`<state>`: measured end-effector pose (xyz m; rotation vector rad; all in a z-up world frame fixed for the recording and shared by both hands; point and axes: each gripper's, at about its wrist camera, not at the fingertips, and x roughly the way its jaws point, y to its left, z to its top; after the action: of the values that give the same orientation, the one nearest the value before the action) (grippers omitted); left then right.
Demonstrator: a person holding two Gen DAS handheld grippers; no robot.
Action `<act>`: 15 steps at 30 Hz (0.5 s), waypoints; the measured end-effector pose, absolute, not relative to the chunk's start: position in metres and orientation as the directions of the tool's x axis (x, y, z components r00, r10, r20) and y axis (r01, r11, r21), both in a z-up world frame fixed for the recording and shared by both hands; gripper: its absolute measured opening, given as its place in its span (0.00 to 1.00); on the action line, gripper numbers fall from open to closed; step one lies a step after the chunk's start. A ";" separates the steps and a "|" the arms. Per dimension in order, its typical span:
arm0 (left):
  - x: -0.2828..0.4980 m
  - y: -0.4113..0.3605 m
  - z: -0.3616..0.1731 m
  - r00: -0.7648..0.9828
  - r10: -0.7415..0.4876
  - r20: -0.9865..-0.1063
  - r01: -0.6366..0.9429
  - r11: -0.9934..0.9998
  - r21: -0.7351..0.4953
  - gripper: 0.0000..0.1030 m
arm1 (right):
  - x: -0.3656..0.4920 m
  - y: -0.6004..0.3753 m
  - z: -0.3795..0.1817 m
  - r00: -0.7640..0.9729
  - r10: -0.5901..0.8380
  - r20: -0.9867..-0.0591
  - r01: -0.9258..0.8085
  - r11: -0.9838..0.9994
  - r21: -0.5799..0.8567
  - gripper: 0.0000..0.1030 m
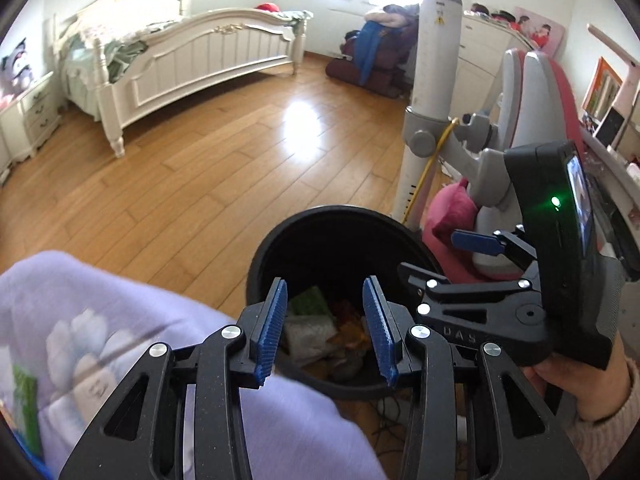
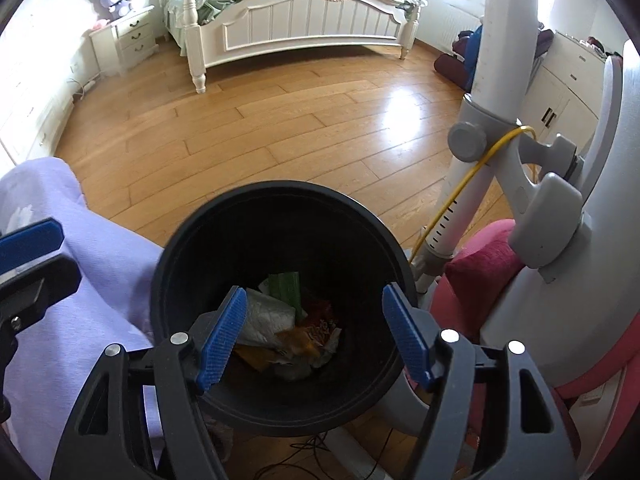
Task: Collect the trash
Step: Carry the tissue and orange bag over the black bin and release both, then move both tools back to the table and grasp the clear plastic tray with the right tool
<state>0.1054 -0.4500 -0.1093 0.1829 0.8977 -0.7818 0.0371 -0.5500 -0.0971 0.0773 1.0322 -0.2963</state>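
A black round trash bin [image 1: 276,236] stands on the wooden floor, and both grippers hang over its mouth. Crumpled trash [image 2: 276,322] lies at its bottom: white paper, a green wrapper and orange-red packets. My left gripper [image 1: 326,332] is open above the bin's near side, with a bare gap between its blue pads. My right gripper [image 2: 316,336] is open wider, its pads straddling the bin's opening and holding nothing. In the left wrist view the right gripper's blue finger [image 1: 476,242] shows beside the bin, held by a hand [image 1: 576,384]. The left gripper's finger [image 2: 32,242] shows at the right wrist view's left edge.
Lavender fabric [image 1: 120,320] lies against the bin's left side. A pink and grey chair [image 2: 560,240] and a white pole [image 2: 500,60] with a yellow cable stand to the right. Thin cables [image 2: 312,452] run under the bin. A white bed [image 2: 312,20] is across the floor.
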 end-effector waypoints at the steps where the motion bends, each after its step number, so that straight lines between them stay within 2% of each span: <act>1: 0.102 -0.441 -0.106 0.383 -0.530 -0.756 0.671 0.722 -0.166 0.39 | 0.037 -0.546 -0.094 0.484 -0.202 -0.851 0.271 0.960 -0.074 0.68; 9: 0.078 -0.337 -0.082 0.500 -0.451 -0.739 0.564 0.817 -0.117 0.39 | 0.040 -0.482 -0.074 0.540 -0.127 -0.832 0.152 0.987 -0.052 0.69; 15: 0.069 -0.207 -0.073 0.613 -0.288 -0.736 0.373 0.926 -0.052 0.40 | 0.049 -0.416 -0.067 0.563 -0.034 -0.826 0.028 0.999 -0.022 0.69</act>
<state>0.0691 -0.2073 -0.0726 0.1108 0.8279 -0.3821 0.0493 -0.4161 -0.0674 -0.0067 0.9725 -0.0365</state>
